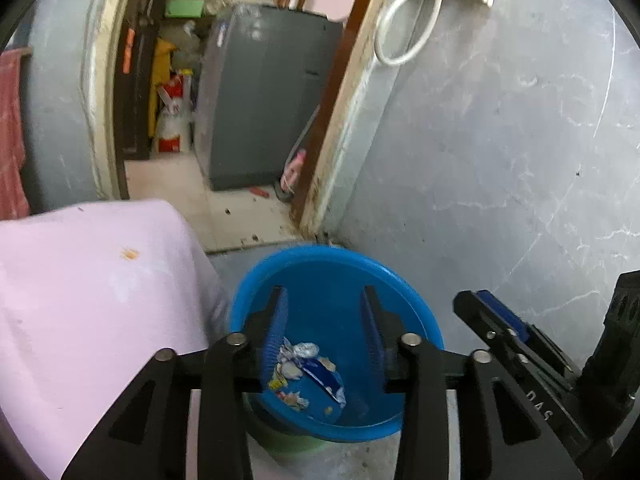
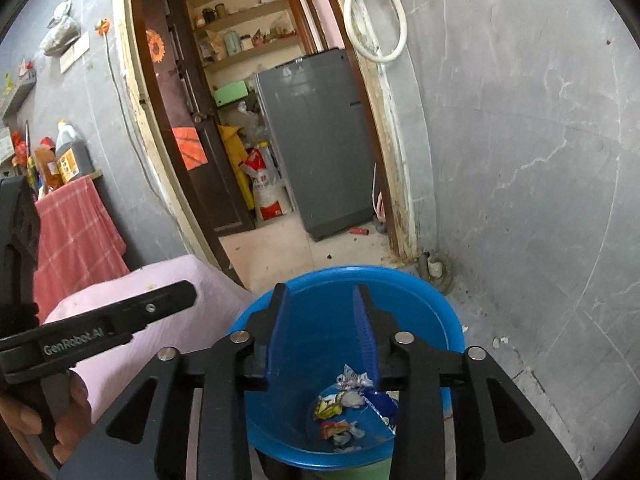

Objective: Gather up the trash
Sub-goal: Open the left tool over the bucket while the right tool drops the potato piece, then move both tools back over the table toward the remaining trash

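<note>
A blue plastic bin (image 1: 400, 280) stands on the floor by the grey wall and holds several crumpled wrappers (image 1: 308, 376). My left gripper (image 1: 324, 300) is open and empty above the bin's mouth. The bin (image 2: 440, 304) also shows in the right wrist view, with the wrappers (image 2: 352, 408) at its bottom. My right gripper (image 2: 318, 296) is open and empty over the bin. The right gripper's side (image 1: 520, 344) shows at the right in the left wrist view. The left gripper's side (image 2: 100, 328) shows at the left in the right wrist view.
A pink-covered surface (image 1: 80, 300) lies left of the bin. A grey wall (image 1: 520, 160) rises on the right. A doorway behind the bin leads to a grey appliance (image 2: 320, 140), sacks (image 2: 268, 188) and shelves. A red cloth (image 2: 76, 232) hangs at left.
</note>
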The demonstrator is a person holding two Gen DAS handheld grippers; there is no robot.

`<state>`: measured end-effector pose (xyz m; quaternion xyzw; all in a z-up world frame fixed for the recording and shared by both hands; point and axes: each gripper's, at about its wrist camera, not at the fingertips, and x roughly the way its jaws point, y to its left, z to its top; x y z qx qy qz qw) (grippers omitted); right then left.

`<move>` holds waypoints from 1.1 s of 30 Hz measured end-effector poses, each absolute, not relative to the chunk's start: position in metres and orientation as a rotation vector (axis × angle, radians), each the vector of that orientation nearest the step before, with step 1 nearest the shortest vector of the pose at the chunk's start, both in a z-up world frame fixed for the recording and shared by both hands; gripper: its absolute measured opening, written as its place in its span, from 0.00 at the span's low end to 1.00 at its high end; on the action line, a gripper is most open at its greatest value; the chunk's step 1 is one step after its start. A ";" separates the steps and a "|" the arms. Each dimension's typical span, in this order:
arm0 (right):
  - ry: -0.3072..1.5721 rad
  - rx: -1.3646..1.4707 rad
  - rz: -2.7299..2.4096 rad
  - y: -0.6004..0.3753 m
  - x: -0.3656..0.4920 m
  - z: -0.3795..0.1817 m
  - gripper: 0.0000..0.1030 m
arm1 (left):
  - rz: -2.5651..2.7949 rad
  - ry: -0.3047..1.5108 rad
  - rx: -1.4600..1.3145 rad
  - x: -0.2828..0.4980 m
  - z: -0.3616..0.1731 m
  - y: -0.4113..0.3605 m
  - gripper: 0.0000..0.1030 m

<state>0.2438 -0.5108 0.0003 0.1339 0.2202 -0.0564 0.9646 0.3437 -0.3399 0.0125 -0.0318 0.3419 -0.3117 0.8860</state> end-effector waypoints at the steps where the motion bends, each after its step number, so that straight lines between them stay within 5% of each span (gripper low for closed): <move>1: 0.427 0.266 -0.120 -0.509 0.241 0.004 0.44 | -0.636 0.691 -0.073 0.341 0.017 -0.333 0.44; 6: 0.358 0.241 -0.126 -0.499 0.230 0.022 0.55 | -0.589 0.620 -0.082 0.330 0.036 -0.308 0.57; 9: 0.318 0.252 -0.120 -0.493 0.223 0.033 0.79 | -0.546 0.571 -0.073 0.322 0.048 -0.290 0.86; 10: 0.300 0.249 -0.116 -0.490 0.219 0.038 0.81 | -0.527 0.542 -0.073 0.318 0.052 -0.282 0.94; 16: 0.236 0.229 -0.075 -0.467 0.207 0.062 1.00 | -0.422 0.427 -0.072 0.297 0.075 -0.238 0.98; 33: 0.183 0.148 0.091 -0.360 0.197 0.090 1.00 | -0.223 0.294 -0.098 0.238 0.101 -0.112 0.98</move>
